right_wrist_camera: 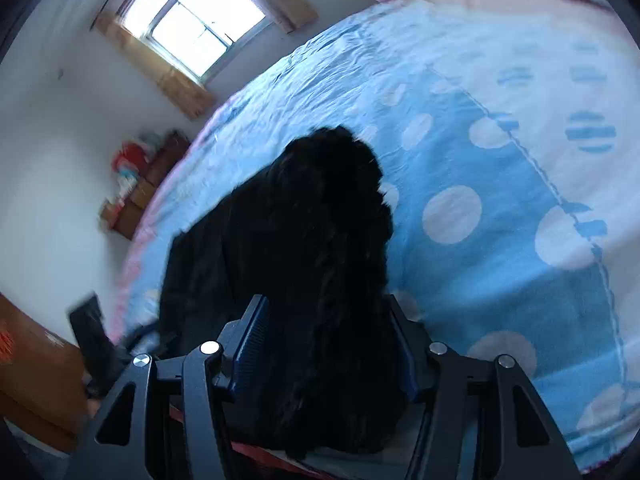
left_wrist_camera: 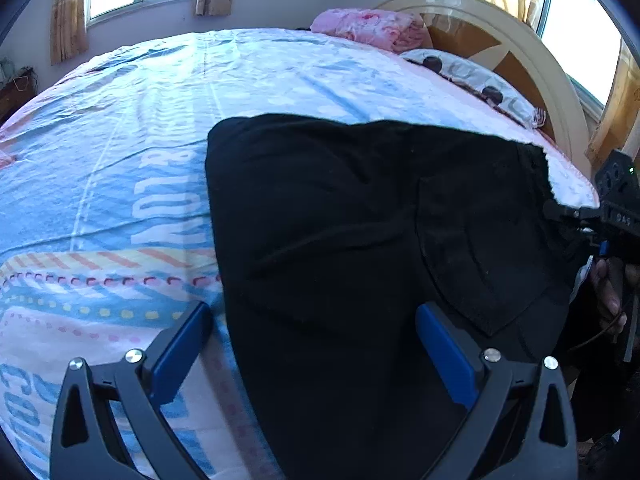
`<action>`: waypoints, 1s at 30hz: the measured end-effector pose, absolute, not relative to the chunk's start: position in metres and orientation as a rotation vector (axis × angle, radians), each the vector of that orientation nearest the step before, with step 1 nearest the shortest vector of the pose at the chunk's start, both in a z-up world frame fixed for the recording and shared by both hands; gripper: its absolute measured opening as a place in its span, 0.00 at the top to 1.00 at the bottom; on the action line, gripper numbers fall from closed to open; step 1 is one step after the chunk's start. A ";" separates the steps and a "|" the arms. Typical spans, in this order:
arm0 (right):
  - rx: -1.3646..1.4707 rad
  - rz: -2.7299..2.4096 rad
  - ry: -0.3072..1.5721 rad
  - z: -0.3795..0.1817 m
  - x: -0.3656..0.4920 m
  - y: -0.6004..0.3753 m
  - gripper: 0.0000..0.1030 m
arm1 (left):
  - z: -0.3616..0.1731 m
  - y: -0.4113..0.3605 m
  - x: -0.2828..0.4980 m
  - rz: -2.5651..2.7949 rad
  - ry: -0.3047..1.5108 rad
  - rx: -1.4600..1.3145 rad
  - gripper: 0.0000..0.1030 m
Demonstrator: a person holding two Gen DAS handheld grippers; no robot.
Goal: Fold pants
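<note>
Black pants (left_wrist_camera: pixel 360 216) lie folded on the bed, a back pocket (left_wrist_camera: pixel 480 248) facing up at the right. My left gripper (left_wrist_camera: pixel 312 328) is open just above the pants' near left edge, one blue pad (left_wrist_camera: pixel 180 356) over the sheet, the other over the cloth. My right gripper (right_wrist_camera: pixel 324 340) is shut on a bunched part of the pants (right_wrist_camera: pixel 320 248) and lifts it off the bed. The right gripper also shows in the left wrist view (left_wrist_camera: pixel 580 216) at the pants' right edge.
The bed is covered by a blue, white and pink patterned sheet (left_wrist_camera: pixel 120 160). A pink folded blanket (left_wrist_camera: pixel 368 28) and a pillow (left_wrist_camera: pixel 472 76) lie at the wooden headboard (left_wrist_camera: pixel 532 52). Windows with curtains are behind; boxes (right_wrist_camera: pixel 136 196) stand by the wall.
</note>
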State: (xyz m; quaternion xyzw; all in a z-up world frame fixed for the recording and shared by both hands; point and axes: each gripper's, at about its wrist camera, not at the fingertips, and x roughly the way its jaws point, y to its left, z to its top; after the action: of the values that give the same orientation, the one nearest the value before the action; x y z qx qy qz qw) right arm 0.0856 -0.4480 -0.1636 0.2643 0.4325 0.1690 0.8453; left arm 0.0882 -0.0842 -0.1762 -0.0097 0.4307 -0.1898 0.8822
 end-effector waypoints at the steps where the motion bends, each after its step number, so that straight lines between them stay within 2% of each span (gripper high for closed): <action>1: 0.541 0.359 0.921 -0.163 0.086 -0.445 0.44 | -0.176 -0.085 0.088 -0.395 0.895 -0.017 0.00; 3: 0.508 0.380 0.926 -0.159 0.082 -0.436 0.45 | -0.174 -0.085 0.084 -0.421 0.890 -0.032 0.03; 5: 0.488 0.426 0.936 -0.155 0.078 -0.425 0.45 | -0.172 -0.088 0.081 -0.444 0.880 -0.038 0.12; 7: 0.438 0.415 0.944 -0.158 0.077 -0.420 0.51 | -0.174 -0.090 0.082 -0.448 0.868 -0.024 0.16; 9: 0.515 0.416 0.957 -0.171 0.087 -0.431 0.66 | -0.171 -0.086 0.085 -0.442 0.848 -0.054 0.48; 10: 0.565 0.430 0.954 -0.174 0.090 -0.437 0.69 | -0.168 -0.081 0.088 -0.457 0.846 -0.092 0.76; 11: 0.580 0.441 0.948 -0.173 0.088 -0.438 0.72 | -0.166 -0.073 0.091 -0.493 0.862 -0.164 0.79; 14: 0.519 0.485 0.904 -0.157 0.076 -0.425 0.76 | -0.166 -0.066 0.092 -0.514 0.863 -0.188 0.80; 21: 0.470 0.542 0.836 -0.117 0.071 -0.407 0.77 | -0.143 -0.059 0.072 -0.515 0.779 -0.199 0.84; 30: 0.338 0.686 0.827 -0.071 0.132 -0.343 0.77 | -0.101 0.002 0.075 -0.383 0.672 -0.156 0.85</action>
State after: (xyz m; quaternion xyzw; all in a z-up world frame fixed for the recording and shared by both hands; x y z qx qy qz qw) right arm 0.1324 -0.3428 -0.0715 0.1602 0.3920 0.3253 0.8455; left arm 0.0749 0.0017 -0.1011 -0.0758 0.3273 -0.1866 0.9232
